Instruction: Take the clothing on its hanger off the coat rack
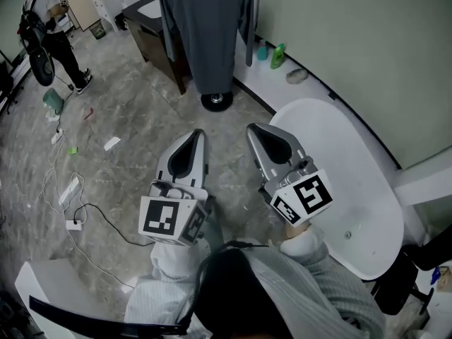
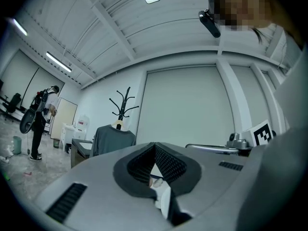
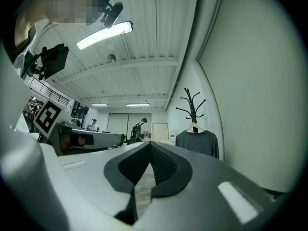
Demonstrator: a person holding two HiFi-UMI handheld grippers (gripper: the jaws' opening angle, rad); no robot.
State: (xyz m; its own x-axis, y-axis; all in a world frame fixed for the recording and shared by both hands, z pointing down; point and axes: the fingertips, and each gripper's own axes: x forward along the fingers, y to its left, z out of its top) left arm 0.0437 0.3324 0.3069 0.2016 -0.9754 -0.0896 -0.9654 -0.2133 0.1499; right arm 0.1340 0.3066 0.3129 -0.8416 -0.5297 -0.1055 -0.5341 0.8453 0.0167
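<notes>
A dark grey long-sleeved shirt (image 1: 206, 30) hangs on a hanger on the black coat rack, whose round base (image 1: 216, 102) stands on the floor ahead of me. The same shirt (image 2: 113, 139) shows under the rack's black hooks (image 2: 124, 101) in the left gripper view, and the shirt (image 3: 197, 143) on its pale hanger (image 3: 193, 127) sits at mid-right in the right gripper view. My left gripper (image 1: 198, 135) and right gripper (image 1: 251, 129) are both shut and empty. They are held side by side, well short of the rack.
A white bathtub (image 1: 339, 182) lies to the right along the wall. A dark cabinet (image 1: 152, 37) stands left of the rack. Bottles (image 1: 278, 56) sit on the ledge behind. A person (image 1: 49, 34) stands far left; cables (image 1: 67, 203) trail over the floor.
</notes>
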